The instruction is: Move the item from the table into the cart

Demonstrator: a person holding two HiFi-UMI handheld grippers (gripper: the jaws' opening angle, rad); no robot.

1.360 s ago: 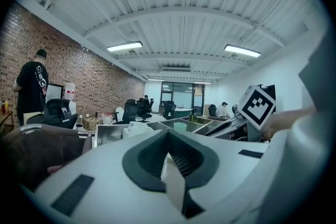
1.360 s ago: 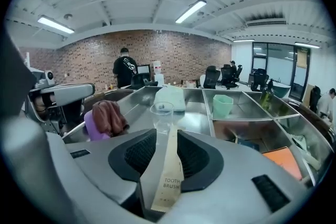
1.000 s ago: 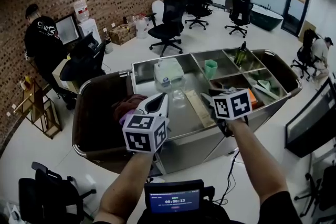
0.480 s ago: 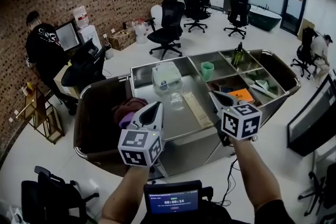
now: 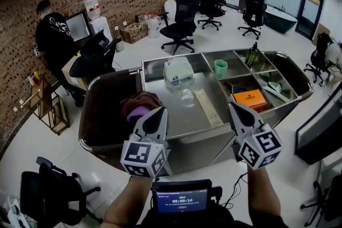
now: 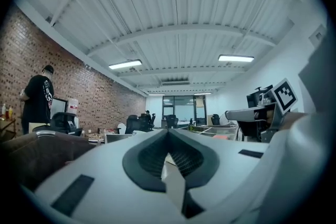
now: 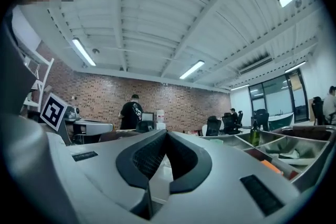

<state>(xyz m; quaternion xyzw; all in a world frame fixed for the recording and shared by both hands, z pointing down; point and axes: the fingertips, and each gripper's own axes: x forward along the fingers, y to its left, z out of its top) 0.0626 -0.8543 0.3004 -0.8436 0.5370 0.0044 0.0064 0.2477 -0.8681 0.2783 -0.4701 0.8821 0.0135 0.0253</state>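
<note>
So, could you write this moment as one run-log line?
left gripper: shut, empty | right gripper: jaws just closed, empty | orange box: in compartment

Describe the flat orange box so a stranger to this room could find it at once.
Find the long stainless-steel cart; its right end is split into four open bins. The flat orange box lies in the near bin beside the flat top, the only orange thing there; the bin behind holds a green cup.
</note>
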